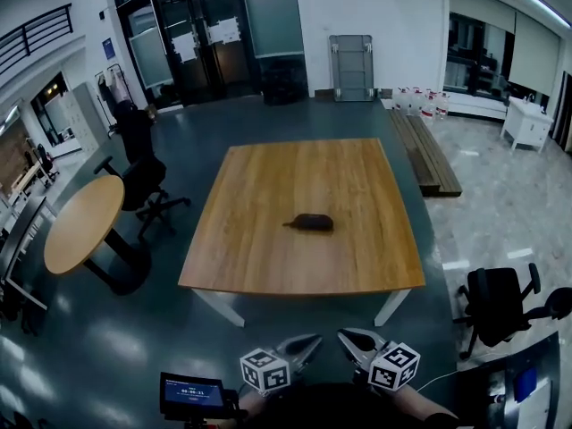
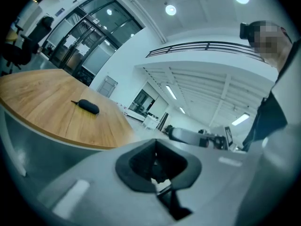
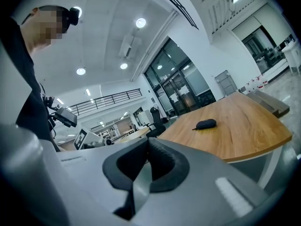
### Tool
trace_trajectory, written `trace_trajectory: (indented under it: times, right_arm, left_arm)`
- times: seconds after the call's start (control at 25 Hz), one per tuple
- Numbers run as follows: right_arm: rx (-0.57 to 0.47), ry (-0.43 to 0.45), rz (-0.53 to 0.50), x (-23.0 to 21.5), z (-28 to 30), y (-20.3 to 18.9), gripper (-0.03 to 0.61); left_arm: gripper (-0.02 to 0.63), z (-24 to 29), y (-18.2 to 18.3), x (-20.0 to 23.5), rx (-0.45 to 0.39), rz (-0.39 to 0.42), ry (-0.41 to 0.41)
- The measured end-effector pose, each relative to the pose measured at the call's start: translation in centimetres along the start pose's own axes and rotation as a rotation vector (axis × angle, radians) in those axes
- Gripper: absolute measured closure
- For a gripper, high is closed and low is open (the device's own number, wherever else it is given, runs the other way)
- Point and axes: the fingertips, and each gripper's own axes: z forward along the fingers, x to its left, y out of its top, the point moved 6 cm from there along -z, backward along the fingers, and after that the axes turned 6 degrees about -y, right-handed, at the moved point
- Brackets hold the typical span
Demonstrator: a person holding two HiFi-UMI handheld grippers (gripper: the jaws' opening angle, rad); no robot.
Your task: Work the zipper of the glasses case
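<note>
A dark oval glasses case [image 1: 310,223] lies alone near the middle of the square wooden table [image 1: 268,266], its zipper pull pointing left. It also shows small and far off as the glasses case [image 2: 88,107] in the left gripper view and the glasses case [image 3: 205,124] in the right gripper view. My left gripper [image 1: 308,345] and right gripper [image 1: 349,340] hang side by side close to my body, well short of the table's near edge. Both are shut with nothing between the jaws.
A round wooden table [image 1: 82,224] and a black office chair [image 1: 143,186] stand to the left. Another black chair [image 1: 496,307] stands at the right front. A long wooden bench [image 1: 425,152] lies beyond the table's right side. A person stands at the far left by glass doors.
</note>
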Motion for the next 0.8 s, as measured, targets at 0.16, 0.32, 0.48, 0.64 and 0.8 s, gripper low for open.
trace_trajectory:
  times: [0.16, 0.32, 0.48, 0.64, 0.8]
  right_arm:
    - [0.003, -0.004, 0.013, -0.6, -0.4, -0.3, 0.574]
    - [0.005, 0.000, 0.000, -0.2, -0.1, -0.5, 0.574]
    - [0.007, 0.007, -0.013, 0.3, 0.0, -0.6, 0.574]
    - [0.010, 0.017, -0.016, 0.7, -0.1, -0.8, 0.574]
    - [0.010, 0.026, -0.019, 1.3, 0.4, -0.6, 0.574]
  left_arm:
    - [0.615, 0.3, -0.6, 0.1, -0.003, -0.002, 0.005]
    - [0.615, -0.2, -0.5, 0.6, -0.019, -0.017, 0.009]
    - [0.615, -0.6, -0.5, 0.4, -0.027, -0.017, 0.009]
    - [0.615, -0.7, -0.6, 0.2, -0.023, -0.019, 0.005]
    - [0.615, -1.0, -0.2, 0.0, -0.013, -0.008, -0.001]
